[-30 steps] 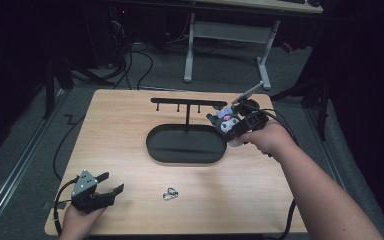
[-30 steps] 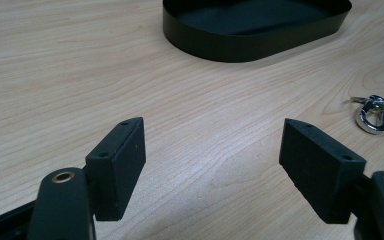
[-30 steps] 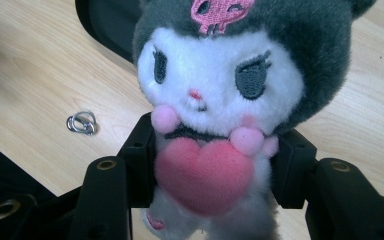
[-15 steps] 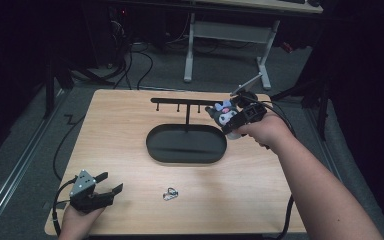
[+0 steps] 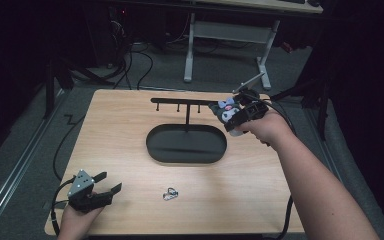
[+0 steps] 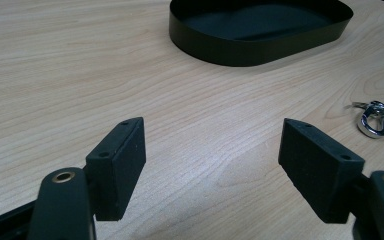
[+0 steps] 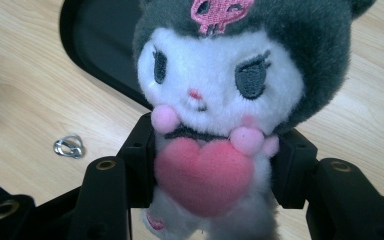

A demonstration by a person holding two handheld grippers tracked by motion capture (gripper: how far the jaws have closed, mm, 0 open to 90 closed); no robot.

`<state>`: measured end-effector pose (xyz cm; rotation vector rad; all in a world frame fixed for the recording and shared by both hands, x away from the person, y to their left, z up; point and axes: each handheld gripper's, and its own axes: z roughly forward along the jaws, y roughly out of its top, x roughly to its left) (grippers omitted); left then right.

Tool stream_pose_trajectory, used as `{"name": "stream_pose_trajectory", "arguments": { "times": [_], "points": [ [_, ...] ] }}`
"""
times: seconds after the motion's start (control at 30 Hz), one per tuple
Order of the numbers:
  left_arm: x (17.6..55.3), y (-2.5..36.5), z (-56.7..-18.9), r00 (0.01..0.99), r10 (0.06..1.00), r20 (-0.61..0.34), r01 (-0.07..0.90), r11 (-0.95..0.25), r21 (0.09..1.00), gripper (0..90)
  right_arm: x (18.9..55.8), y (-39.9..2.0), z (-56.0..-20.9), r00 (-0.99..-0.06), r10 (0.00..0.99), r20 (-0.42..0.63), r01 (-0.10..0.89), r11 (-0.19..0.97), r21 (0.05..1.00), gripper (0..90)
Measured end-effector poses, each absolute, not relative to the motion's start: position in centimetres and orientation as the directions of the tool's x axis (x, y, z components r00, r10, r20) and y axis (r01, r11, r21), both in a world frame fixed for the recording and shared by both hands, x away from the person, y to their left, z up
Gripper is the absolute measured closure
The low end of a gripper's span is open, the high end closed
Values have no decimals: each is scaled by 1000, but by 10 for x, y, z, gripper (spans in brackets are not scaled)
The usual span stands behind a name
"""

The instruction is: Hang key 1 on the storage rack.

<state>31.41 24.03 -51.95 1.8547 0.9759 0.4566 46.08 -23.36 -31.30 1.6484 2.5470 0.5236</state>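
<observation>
Tabletop (image 5: 130, 130): raised right gripper (image 5: 228, 113) clamps plush (image 7: 220, 100).

Lit from above: wooden table (image 5: 130, 135) bright, surroundings nearly black in high view. Soft shadow inside black oval tray (image 5: 186, 145). Slightly grainy, mild bending at edges. Left gripper view sharp on wood grain w/ small glare on metal clip (image 6: 374, 119). Plush toy (image 7: 225, 100) sharp, background a bit soft.
</observation>
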Motion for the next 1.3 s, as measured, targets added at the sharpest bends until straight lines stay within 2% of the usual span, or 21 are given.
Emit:
{"name": "stream_pose_trajectory", "arguments": {
  "times": [0.47, 0.93, 1.3],
  "points": [
    [314, 239, -521, 608, 788, -96, 434, -228, 872, 277, 454, -248, -347, -431, 898, 83, 878, 397, 266, 472],
    [314, 239, -521, 614, 784, -92, 432, -236, 870, 279, 459, -238, -386, -429, 900, 84, 871, 387, 303, 464],
    [314, 240, -521, 612, 785, -93, 433, -234, 871, 280, 468, -231, -403, -410, 908, 81, 866, 361, 346, 442]
  ]
}}
